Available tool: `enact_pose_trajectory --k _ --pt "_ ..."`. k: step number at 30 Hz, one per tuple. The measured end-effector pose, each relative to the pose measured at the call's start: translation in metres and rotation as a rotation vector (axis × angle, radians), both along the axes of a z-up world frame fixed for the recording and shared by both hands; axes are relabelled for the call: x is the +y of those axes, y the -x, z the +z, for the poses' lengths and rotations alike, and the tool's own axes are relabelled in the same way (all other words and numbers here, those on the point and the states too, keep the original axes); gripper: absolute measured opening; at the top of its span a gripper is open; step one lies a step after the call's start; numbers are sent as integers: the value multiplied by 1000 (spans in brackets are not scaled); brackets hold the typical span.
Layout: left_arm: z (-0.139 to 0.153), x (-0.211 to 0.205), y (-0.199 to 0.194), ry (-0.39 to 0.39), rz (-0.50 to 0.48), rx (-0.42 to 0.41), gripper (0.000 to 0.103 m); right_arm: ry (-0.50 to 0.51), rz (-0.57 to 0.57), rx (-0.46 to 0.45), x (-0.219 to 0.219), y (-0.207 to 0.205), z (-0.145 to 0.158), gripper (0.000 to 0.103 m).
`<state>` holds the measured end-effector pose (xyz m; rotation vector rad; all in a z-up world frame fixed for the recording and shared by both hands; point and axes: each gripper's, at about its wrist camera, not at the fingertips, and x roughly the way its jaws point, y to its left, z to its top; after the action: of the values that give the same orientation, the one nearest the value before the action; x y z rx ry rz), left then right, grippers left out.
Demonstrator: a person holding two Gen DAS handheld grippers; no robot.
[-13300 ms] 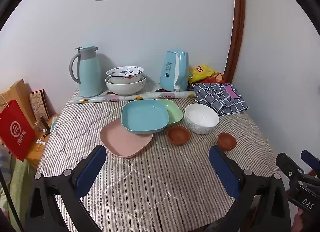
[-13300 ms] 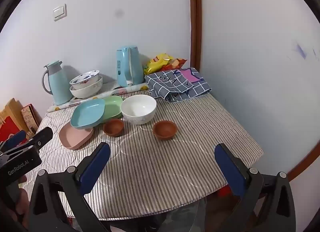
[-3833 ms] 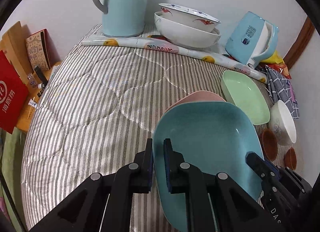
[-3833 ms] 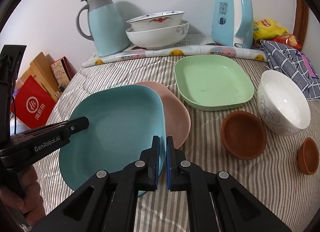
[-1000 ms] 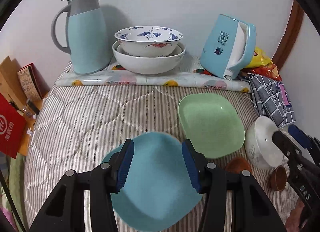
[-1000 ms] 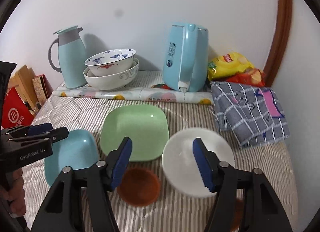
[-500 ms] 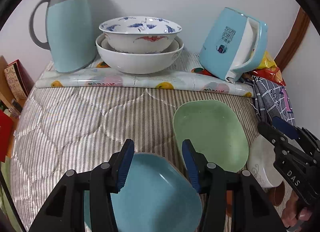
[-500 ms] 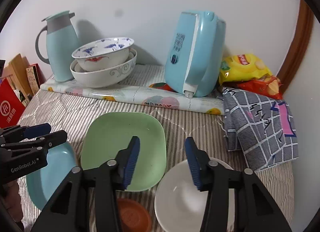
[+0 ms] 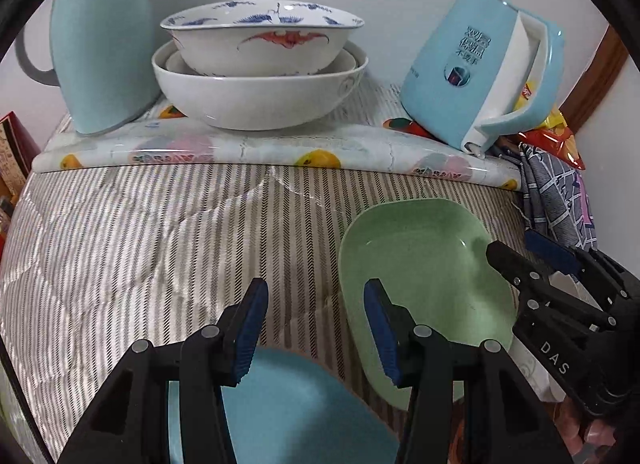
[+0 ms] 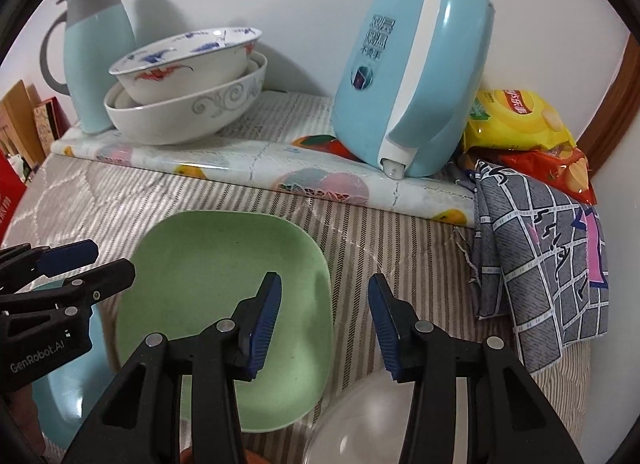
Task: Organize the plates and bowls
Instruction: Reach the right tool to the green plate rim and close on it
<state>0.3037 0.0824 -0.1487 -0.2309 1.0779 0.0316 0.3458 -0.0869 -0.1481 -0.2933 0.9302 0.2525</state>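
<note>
We hold both tongs over the striped worktop (image 9: 160,232), and both stand parted with nothing between their blue pads. Our left tongs (image 9: 316,328) hover above the near edge of the cloth, the right pad just over the left rim of the green plate (image 9: 424,276), the left pad over bare stripes. Below them lies the blue plate (image 9: 304,416), close to the camera and just beside the green one. Our right tongs (image 10: 324,316) hang over the right side of the green plate (image 10: 208,272): the left pad is above the plate's inner surface, the right pad beyond its rim, above the cloth. The white bowl (image 10: 360,420) sits beneath the right tongs at the bottom of the right wrist view, just beside the green plate's near corner.

At the back, on a fruit-printed mat (image 10: 256,162), two large bowls are nested, the painted bowl (image 9: 262,40) inside the bigger white bowl (image 9: 260,98). A pale blue jug (image 10: 98,48) stands to their left, a blue kettle (image 10: 412,76) to their right. Snack bags (image 10: 516,116) and a checked cloth (image 10: 552,248) lie at the far right.
</note>
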Motion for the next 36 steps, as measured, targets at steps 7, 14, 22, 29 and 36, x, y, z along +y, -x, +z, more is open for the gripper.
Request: enact_pose_trajectory --k 7,14,22,29,36 --pt "-16 -3 -12 21 0 30 42 41 -11 24 2 -12 -12 29" --pt "-22 -10 -19 17 -8 42 32 42 -21 93 3 -19 -24 15" --pt "-16 -18 -22 35 -34 20 8 -2 -10 78 3 -19 -19 7" --pt "16 -8 -5 43 -16 -43 8 -59 -15 23 -1 -2 4 6" --pt "57 4 18 41 -6 -117 8 -129 0 -49 2 23 42 5"
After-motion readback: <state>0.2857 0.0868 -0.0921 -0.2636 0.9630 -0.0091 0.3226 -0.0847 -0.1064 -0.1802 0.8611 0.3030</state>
